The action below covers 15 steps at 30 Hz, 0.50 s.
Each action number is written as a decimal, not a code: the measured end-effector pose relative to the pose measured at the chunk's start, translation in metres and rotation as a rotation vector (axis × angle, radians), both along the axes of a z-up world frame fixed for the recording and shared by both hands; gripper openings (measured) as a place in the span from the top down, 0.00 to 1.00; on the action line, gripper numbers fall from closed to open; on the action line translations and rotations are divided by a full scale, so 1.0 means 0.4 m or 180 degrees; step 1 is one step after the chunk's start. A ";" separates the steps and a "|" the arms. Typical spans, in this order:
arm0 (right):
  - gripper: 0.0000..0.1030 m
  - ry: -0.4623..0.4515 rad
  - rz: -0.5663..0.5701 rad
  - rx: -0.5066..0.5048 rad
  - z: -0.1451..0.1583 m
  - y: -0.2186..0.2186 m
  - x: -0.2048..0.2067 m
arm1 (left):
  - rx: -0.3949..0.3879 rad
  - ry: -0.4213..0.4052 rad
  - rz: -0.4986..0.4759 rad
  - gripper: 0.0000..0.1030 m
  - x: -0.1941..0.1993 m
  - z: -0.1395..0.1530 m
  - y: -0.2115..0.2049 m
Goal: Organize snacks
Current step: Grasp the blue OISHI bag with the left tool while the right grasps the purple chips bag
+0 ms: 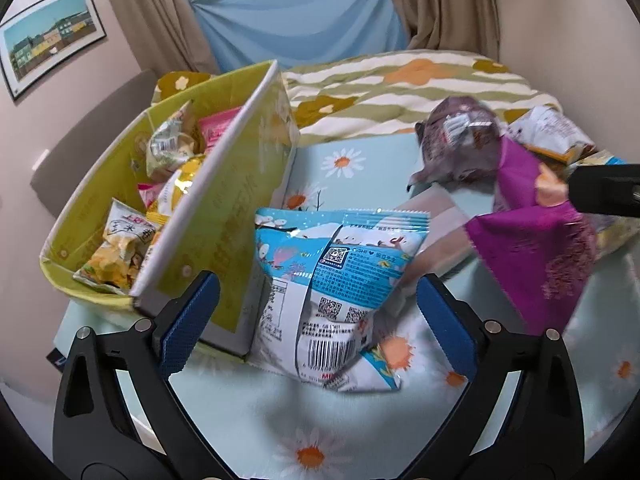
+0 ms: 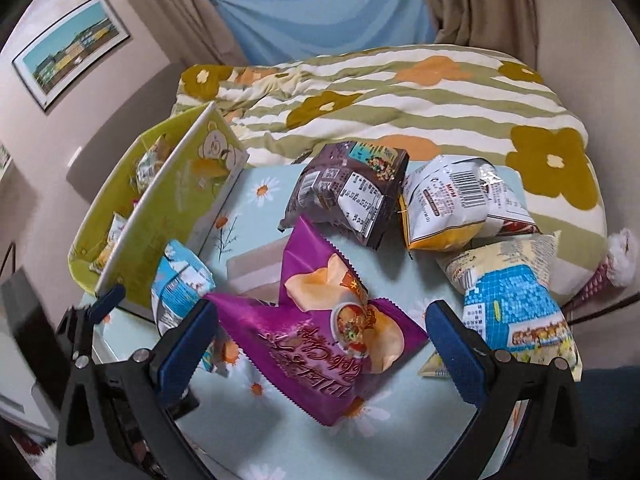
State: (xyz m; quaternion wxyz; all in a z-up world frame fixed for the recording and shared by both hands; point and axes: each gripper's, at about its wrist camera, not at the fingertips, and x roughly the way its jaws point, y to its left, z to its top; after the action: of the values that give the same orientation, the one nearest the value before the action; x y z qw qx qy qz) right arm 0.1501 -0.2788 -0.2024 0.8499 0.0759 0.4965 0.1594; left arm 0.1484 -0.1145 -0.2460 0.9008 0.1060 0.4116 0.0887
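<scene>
A blue and white snack bag [image 1: 332,292] stands on the daisy-print sheet, between the wide-open jaws of my left gripper [image 1: 318,320]; it also shows in the right wrist view [image 2: 180,284]. A yellow-green storage box [image 1: 224,216] with several snack packs inside stands left of it. A purple chip bag [image 2: 320,332] lies between the wide-open jaws of my right gripper [image 2: 320,344]; it also shows in the left wrist view [image 1: 536,248]. Neither gripper holds anything.
A brown snack bag [image 2: 352,196], a white and orange bag [image 2: 452,208] and a cream and blue bag [image 2: 516,300] lie at the right. A folded floral quilt [image 2: 400,100] lies behind. The wall is at the left.
</scene>
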 end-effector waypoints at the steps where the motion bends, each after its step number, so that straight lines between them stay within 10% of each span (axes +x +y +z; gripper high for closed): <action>1: 0.00 -0.0001 0.0035 -0.0011 -0.005 -0.001 0.001 | 0.0014 0.0021 0.0020 0.05 0.007 -0.011 0.000; 15: 0.00 -0.0022 0.0881 -0.0178 -0.048 0.032 0.039 | -0.0135 0.0462 0.0221 0.38 0.055 -0.095 0.044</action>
State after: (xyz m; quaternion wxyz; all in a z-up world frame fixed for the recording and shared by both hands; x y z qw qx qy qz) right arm 0.1658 -0.2661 -0.2216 0.8233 -0.0175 0.5035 0.2615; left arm 0.1704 -0.0971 -0.2839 0.8670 0.0788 0.4811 0.1033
